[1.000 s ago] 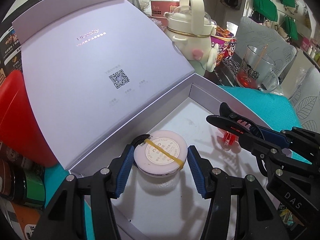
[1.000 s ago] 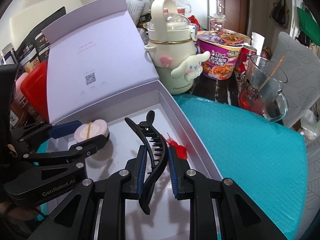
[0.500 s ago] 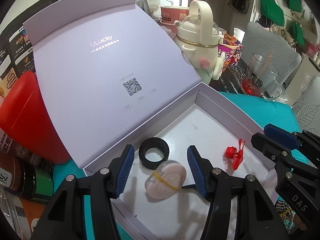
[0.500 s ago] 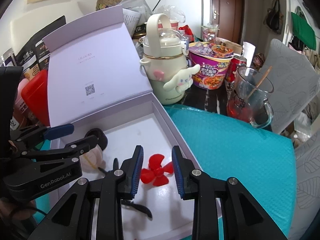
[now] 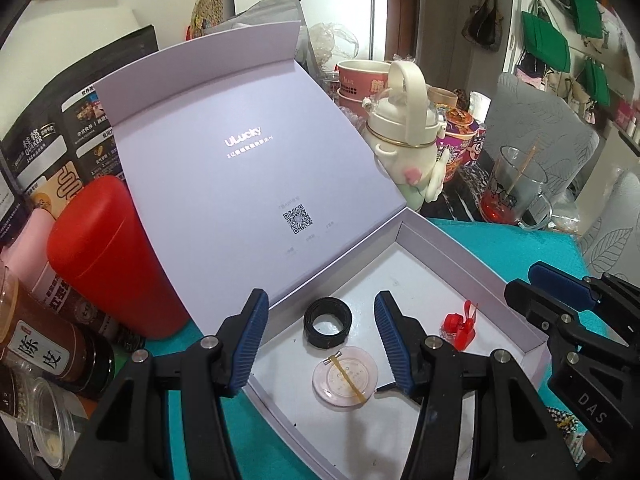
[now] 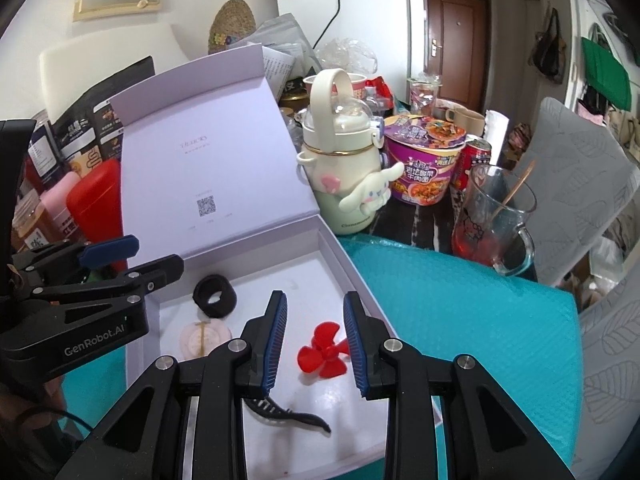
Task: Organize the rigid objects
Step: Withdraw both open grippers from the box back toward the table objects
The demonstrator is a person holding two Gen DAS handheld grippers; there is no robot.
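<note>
Red propeller [image 6: 322, 350] between parted jaws

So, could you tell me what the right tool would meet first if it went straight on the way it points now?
Most likely the red propeller, which lies on the floor of the white box between the open right tool's fingers. Depth is hard to judge, so it might pass above it and meet the box floor beyond.

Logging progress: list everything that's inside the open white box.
Inside the white box: a black ring, a round pink case banded with a yellow rubber band, a red propeller and a black hair claw, partly hidden beneath the right gripper.
</note>
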